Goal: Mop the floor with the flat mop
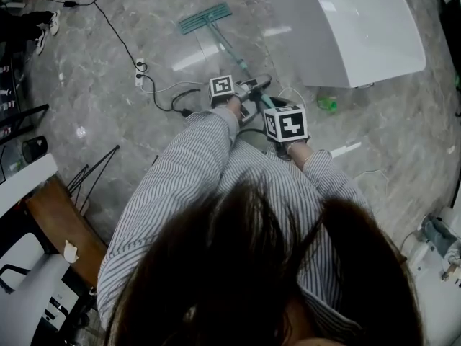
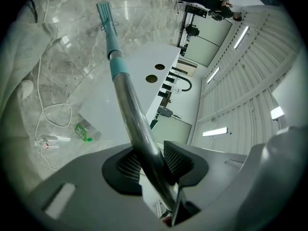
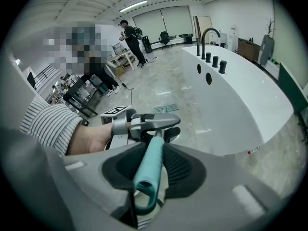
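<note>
Evidently the flat mop (image 1: 229, 49) is held at two places along its pole. The left tongs (image 2: 151, 162) are pinched on the bare metal tube (image 2: 129, 107), which is seen clamped between the ribbed pads in the left gripper view. The right tongs (image 3: 155, 166) are pressed onto the teal grip (image 3: 152, 148) at the pole's upper end, just behind the left pair. The mop head (image 1: 205, 18) is laid flat on the grey marble floor (image 1: 94, 110), well ahead of the person and near the foot of the white bathtub (image 1: 360, 27).

Several hazards can be judged from this layout. A black cable (image 1: 115, 31) and a power strip (image 1: 139, 73) lie on the floor to the left of the mop head; if a stroke were swung that way, the cable could be snagged and dragged, or the strip wetted. A green bottle (image 1: 328, 104) lies on the floor beside the bathtub and could be knocked along by a sweep to the right. The metal tube looks smooth and is held by pad friction alone, so it could be twisted or slid through the left tongs if the head were pushed hard against the bathtub's base.
</note>
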A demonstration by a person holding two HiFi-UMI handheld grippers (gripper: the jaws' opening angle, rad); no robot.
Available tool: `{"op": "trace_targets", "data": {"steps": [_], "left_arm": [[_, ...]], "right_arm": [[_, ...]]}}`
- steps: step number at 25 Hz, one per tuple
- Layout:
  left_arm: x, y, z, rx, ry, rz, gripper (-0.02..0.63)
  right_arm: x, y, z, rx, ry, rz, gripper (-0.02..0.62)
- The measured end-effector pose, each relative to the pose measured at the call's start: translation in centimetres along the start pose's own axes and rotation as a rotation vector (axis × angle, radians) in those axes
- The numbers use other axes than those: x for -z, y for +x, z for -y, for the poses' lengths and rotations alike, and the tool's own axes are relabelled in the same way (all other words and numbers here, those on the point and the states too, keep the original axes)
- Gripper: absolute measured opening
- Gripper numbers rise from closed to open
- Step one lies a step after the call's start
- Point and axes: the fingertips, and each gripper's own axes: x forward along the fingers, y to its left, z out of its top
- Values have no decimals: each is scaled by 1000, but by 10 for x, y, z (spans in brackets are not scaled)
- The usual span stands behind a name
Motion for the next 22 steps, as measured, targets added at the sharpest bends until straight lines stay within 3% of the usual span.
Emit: {"op": "trace_targets", "data": {"steps": [3, 7, 14, 22], "left_arm": [[-4, -1, -14, -30, -6, 8, 130], [-9, 1, -7, -22, 55, -11, 135], [-31, 8, 12, -33, 29, -10, 137], [-115, 20, 24, -53, 63, -21, 138]], "right_arm": [[-1, -3, 2, 1, 2, 4, 115], [-5, -1, 1, -1, -27, -7, 115], [-35, 10, 2, -7, -38, -1, 117], [-103, 54, 6, -10, -45, -19, 115]]}}
